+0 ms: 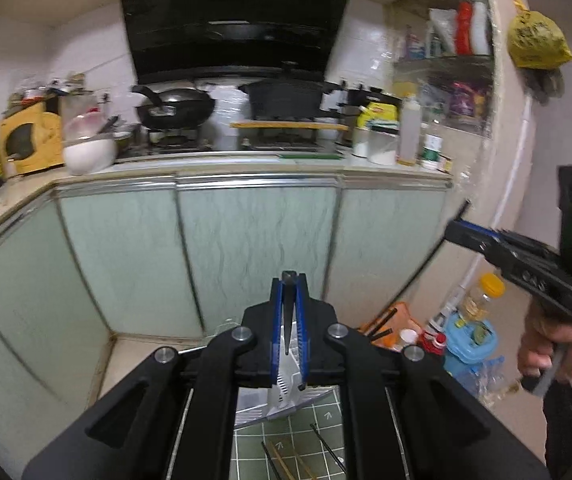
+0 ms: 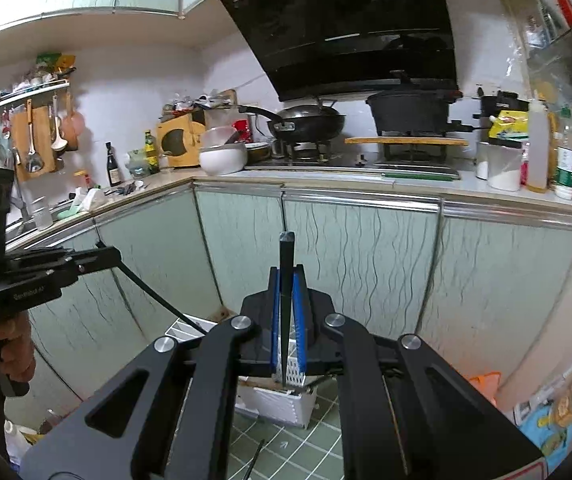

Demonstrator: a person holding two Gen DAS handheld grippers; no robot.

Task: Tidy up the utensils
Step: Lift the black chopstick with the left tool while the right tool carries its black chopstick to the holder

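Observation:
My left gripper (image 1: 289, 280) is shut on a black chopstick (image 1: 288, 312) that stands up between its blue pads. My right gripper (image 2: 286, 272) is shut on another black chopstick (image 2: 286, 300), whose end pokes above the fingertips. Each gripper shows in the other's view: the right gripper (image 1: 456, 230) at the right with its chopstick (image 1: 410, 276) slanting down-left, the left gripper (image 2: 113, 254) at the left with its chopstick (image 2: 161, 300) slanting down-right. Below them a white slotted utensil holder (image 2: 273, 404) stands on a green grid mat (image 2: 310, 448). Loose chopsticks (image 1: 286, 464) lie on the mat.
Pale green cabinet doors (image 1: 253, 240) fill the view ahead, under a counter with a wok (image 1: 173, 108), a black pot (image 1: 286, 98) and bottles (image 1: 410, 132). Jars, a blue tub (image 1: 470, 340) and an orange bag (image 1: 398, 320) crowd the floor at the right.

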